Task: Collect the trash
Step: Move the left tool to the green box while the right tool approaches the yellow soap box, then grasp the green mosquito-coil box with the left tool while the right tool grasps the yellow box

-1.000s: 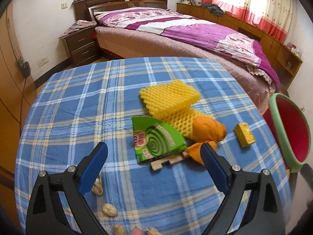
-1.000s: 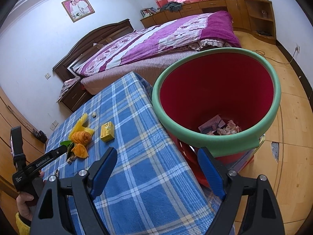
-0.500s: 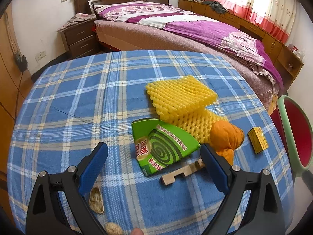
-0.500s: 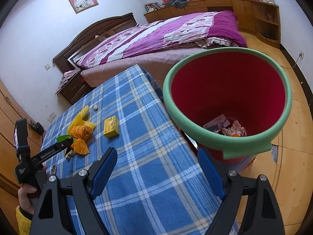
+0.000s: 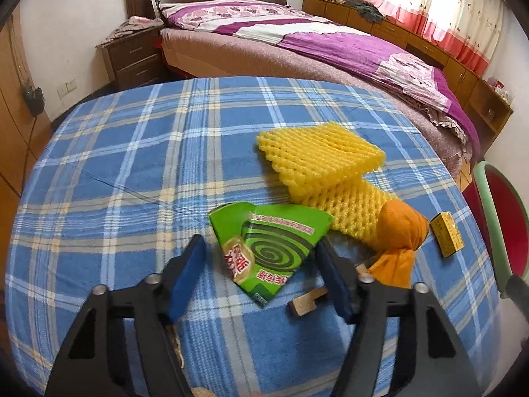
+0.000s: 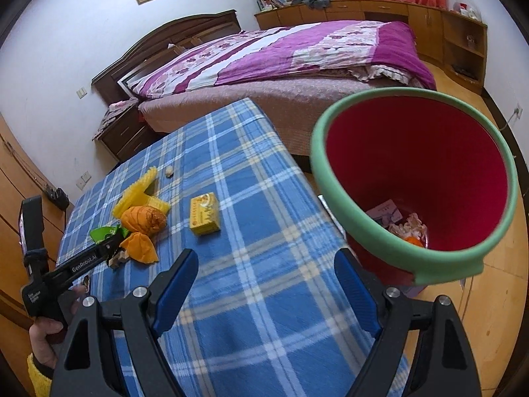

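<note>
A green mosquito-coil box (image 5: 281, 231) lies flat on the blue plaid tablecloth (image 5: 132, 165). My left gripper (image 5: 261, 243) hangs low over it with its jaws closing; the box sits between the blue pads and a small gap still shows on the left side. Beside the box are a wooden piece (image 5: 305, 301), an orange bundle (image 5: 400, 228), yellow foam netting (image 5: 317, 152) and a small yellow box (image 5: 446, 238). My right gripper (image 6: 266, 254) stands open over the table's near edge with nothing between its fingers. The red bin with a green rim (image 6: 317, 152) holds some trash.
The bin stands on the floor to the right of the table, its rim (image 5: 486, 198) just past the table edge. A nut shell (image 6: 168, 172) lies at the far side of the table. A bed (image 5: 297, 49) and a nightstand (image 5: 132, 56) stand behind.
My left gripper came forward and down over the green box and its jaws narrowed around it. My right gripper slid left, from over the bin towards the table.
</note>
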Available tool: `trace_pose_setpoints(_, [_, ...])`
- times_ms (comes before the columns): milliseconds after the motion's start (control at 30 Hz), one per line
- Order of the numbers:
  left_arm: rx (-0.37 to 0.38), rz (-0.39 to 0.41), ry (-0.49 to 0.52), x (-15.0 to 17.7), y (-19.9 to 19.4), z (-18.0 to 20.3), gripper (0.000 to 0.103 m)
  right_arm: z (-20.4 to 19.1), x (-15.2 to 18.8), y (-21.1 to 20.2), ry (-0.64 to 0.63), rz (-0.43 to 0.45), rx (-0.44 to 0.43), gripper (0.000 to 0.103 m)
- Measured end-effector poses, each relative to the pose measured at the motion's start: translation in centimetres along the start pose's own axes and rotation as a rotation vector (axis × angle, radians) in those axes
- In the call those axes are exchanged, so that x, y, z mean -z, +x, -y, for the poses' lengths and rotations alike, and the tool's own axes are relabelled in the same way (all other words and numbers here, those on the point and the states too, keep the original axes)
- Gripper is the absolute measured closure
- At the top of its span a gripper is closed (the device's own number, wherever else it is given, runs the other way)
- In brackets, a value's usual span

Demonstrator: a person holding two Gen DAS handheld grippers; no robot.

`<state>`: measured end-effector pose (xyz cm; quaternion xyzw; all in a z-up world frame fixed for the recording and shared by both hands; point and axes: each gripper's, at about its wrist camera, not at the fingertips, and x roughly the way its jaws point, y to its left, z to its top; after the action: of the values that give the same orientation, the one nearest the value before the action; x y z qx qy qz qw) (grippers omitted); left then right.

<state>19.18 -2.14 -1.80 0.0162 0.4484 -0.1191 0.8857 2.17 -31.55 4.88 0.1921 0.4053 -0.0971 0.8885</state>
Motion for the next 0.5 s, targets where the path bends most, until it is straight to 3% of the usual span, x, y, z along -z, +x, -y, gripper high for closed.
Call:
trace_pose_setpoints(67, [0.015,0.013,-0.014,0.0,-0.1,-0.4,0.049,-0.7,-0.2,0.5,-0.011,-0.004,-0.001,0.017])
trace_pose_setpoints(300, [0.095,0.034,-0.075,0.0,-0.4,-2.0,0.058,-2.9,-0.9,2.6,-0.061,-0.03,0.001,0.017])
trace_pose_setpoints(500, [0.133,0.049,-0.093,0.2,-1.0,-2.2,0.059,-4.5,-1.4,4.8,-0.094,-0.049,-0.003,0.029])
